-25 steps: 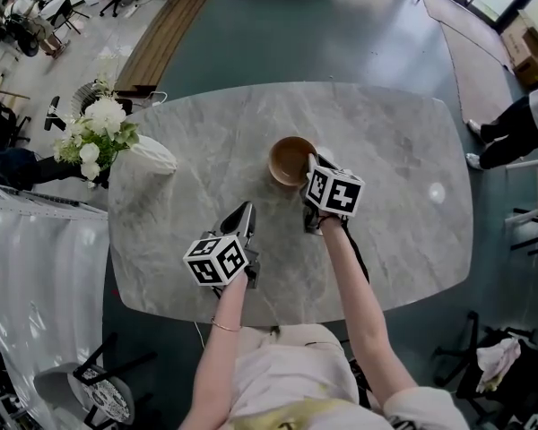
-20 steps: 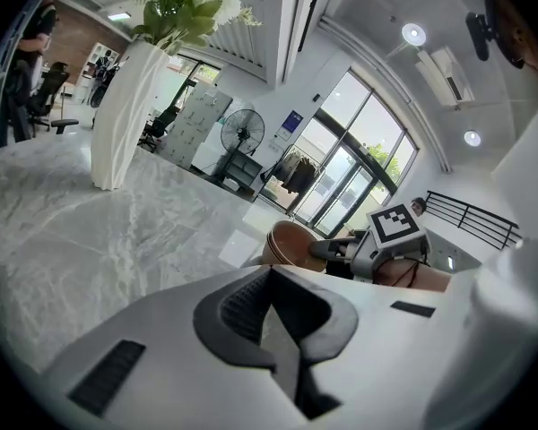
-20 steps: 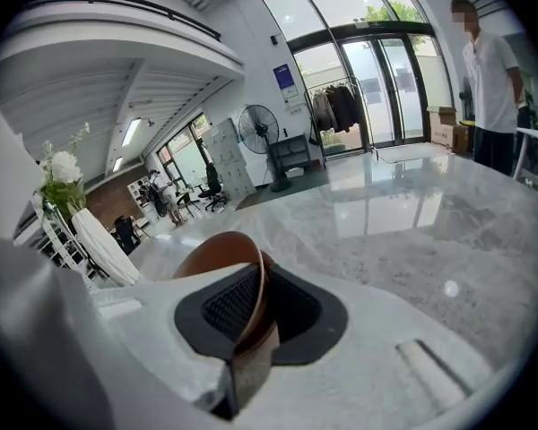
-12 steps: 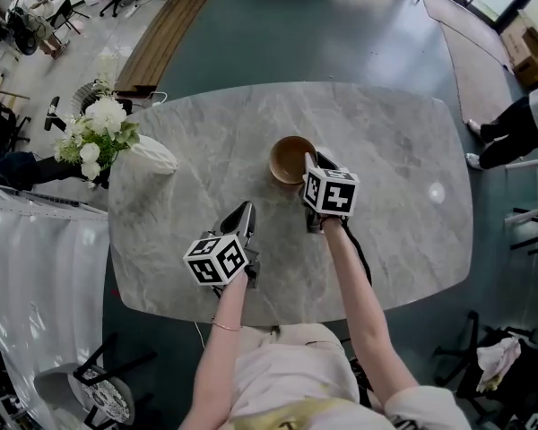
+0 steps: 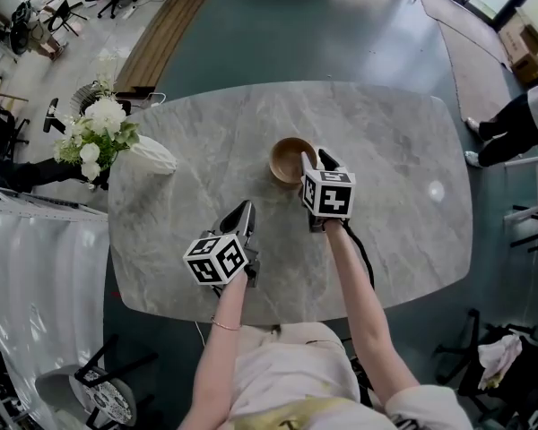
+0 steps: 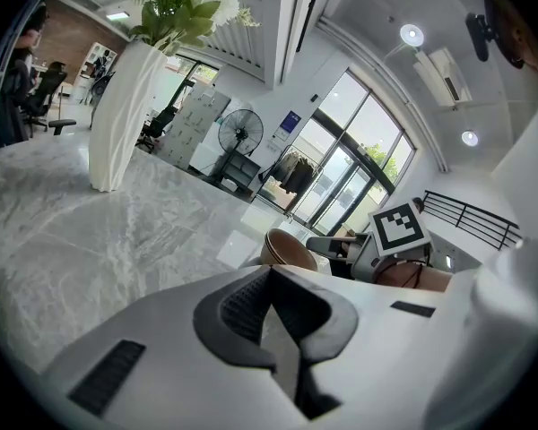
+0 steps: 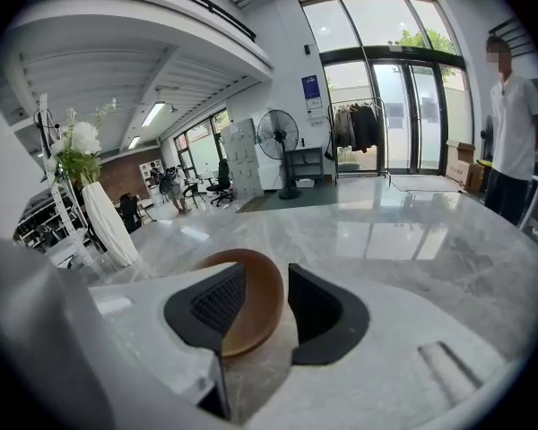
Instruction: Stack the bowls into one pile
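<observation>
The brown bowl (image 5: 290, 158) sits upright near the middle of the grey marble table (image 5: 394, 124). Its near rim stands between the jaws of the right gripper (image 5: 316, 161), which have just been opening and now stand wide, clear of the rim. The left gripper (image 5: 243, 213) is apart from the bowl, toward the table's near edge, jaws together on nothing

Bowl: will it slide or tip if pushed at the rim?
The bowl looks rigid and smooth, so likely slippery to pinch. The glossy table should let it slide. Its rounded sides suggest a rim push may rock it.
</observation>
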`<move>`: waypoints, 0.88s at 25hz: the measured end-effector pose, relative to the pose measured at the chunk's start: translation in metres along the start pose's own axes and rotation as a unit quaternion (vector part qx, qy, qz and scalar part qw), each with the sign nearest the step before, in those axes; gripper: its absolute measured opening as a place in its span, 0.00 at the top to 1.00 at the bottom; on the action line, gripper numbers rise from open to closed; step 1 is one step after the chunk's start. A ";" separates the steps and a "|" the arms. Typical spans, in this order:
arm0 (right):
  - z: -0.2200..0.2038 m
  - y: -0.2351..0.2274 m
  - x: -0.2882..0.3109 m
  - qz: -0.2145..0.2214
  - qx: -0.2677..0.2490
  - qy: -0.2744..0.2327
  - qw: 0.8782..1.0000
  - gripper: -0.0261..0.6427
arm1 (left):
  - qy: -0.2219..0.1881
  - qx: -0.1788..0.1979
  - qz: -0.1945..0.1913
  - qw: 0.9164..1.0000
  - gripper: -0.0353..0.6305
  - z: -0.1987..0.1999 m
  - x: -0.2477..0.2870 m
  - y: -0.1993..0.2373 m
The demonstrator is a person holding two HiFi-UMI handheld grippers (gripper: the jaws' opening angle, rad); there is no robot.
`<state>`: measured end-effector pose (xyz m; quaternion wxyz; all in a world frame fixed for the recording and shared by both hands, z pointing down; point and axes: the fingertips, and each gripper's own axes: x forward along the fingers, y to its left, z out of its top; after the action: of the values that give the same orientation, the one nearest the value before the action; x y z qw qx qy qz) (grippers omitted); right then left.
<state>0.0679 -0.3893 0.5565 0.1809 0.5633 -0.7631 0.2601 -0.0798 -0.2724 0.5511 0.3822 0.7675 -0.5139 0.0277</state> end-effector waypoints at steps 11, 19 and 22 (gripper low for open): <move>-0.003 0.011 -0.034 0.042 0.019 -0.026 0.999 0.82 | -0.035 0.049 -0.014 0.998 0.95 0.020 -0.026 -0.009; -0.007 0.029 -0.089 0.085 0.019 -0.062 0.994 0.95 | -0.072 0.087 -0.028 0.993 0.95 0.034 -0.062 -0.026; -0.003 0.034 -0.111 0.099 0.022 -0.083 0.991 0.95 | -0.091 0.103 -0.034 0.990 0.95 0.042 -0.073 -0.035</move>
<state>0.0688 -0.2943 0.4892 0.0781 0.5084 -0.8217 0.2454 -0.1003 -0.2358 0.4696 0.2535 0.8193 -0.5143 -0.0028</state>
